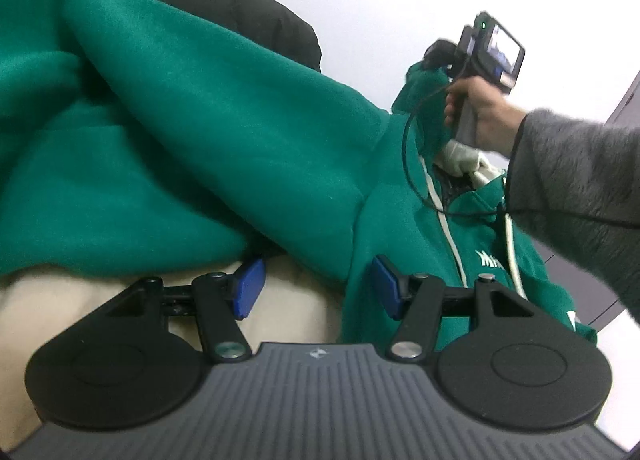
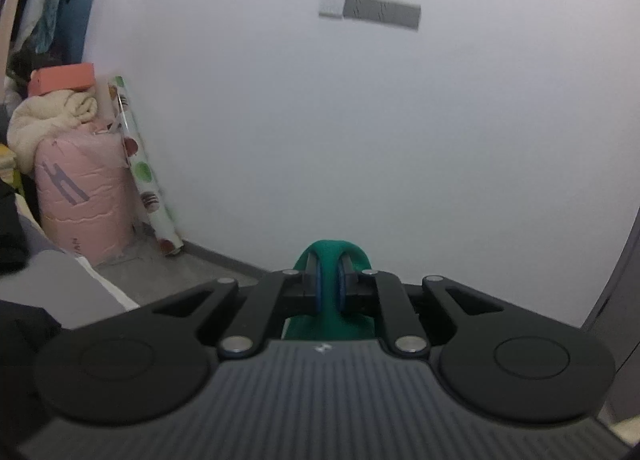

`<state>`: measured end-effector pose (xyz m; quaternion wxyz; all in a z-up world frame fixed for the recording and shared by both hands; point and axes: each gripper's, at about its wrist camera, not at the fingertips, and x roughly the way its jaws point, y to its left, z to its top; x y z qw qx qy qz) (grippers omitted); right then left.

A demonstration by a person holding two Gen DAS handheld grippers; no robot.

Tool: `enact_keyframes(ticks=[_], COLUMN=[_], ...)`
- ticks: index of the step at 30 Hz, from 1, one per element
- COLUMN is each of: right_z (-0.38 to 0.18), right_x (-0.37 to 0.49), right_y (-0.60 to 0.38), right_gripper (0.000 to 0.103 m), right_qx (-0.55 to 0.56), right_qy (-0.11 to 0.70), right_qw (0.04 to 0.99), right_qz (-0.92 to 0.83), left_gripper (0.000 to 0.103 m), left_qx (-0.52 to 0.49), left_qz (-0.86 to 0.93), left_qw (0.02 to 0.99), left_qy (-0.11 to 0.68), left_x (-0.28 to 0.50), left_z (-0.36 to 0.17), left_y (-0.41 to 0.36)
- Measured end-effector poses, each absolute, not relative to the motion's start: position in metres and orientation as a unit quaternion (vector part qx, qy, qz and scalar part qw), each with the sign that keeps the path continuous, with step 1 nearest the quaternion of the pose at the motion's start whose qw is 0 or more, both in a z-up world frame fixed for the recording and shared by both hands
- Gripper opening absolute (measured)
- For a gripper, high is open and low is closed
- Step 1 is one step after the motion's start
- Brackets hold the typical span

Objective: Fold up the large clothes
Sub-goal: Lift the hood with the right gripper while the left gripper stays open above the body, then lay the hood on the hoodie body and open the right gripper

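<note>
Two grippers, one garment: your right gripper (image 2: 328, 284) is clamped on a fold of the green fleece hoodie (image 1: 168, 148), the blue pads pressing the cloth from both sides, and it holds that fold up in the air against the white wall (image 2: 360, 120). Your left gripper (image 1: 318, 284) is spread and holds nothing; its left pad sits over the cream bedding (image 1: 60, 300), its right pad just against the hoodie's edge, with the cloth's hem lying right ahead of the fingers. From the left wrist view the sleeve runs as a long ridge from the upper left, slanting down to the right toward the zip front (image 1: 448, 236) with its white drawcord (image 1: 510, 244); your right hand (image 1: 478, 112) grips its handle above the hood end, at the far right. So the left gripper is the nearer one to the free lower hem, judging by this view. A black puffer jacket (image 1: 260, 16) lies behind the hoodie, touching it. As for containers, a pink quilted bag (image 2: 80, 196) stands in the corner, cream blanket (image 2: 52, 112) heaped on top, a salmon box (image 2: 62, 82) above that, and a spotted roll (image 2: 144, 176) leaning just beside; contents of the bag are hidden.
</note>
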<state>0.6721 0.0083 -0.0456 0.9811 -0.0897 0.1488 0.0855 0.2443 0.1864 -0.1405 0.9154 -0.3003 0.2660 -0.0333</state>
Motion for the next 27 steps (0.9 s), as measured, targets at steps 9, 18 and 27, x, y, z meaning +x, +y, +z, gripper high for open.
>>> enact_keyframes(ticks=[9, 18, 27], right_z=[-0.052, -0.064, -0.093], right_x=[0.617, 0.508, 0.408], right_y=[-0.051, -0.199, -0.264], right_gripper=[0.076, 0.076, 0.076], right_qx=[-0.104, -0.078, -0.086], right_qy=[0.178, 0.262, 0.325], right_qw=[0.970, 0.960, 0.932], right_qz=[0.130, 0.067, 0.138], left_gripper=[0.064, 0.064, 0.064], left_qx=[-0.304, -0.297, -0.270], left_qz=[-0.036, -0.026, -0.011], left_qw=[0.912, 0.912, 0.925], left_qy=[0.273, 0.283, 0.269], left_x=[0.240, 0.219, 0.205], left_z=[-0.137, -0.112, -0.099], left_y=[0.191, 0.185, 0.170])
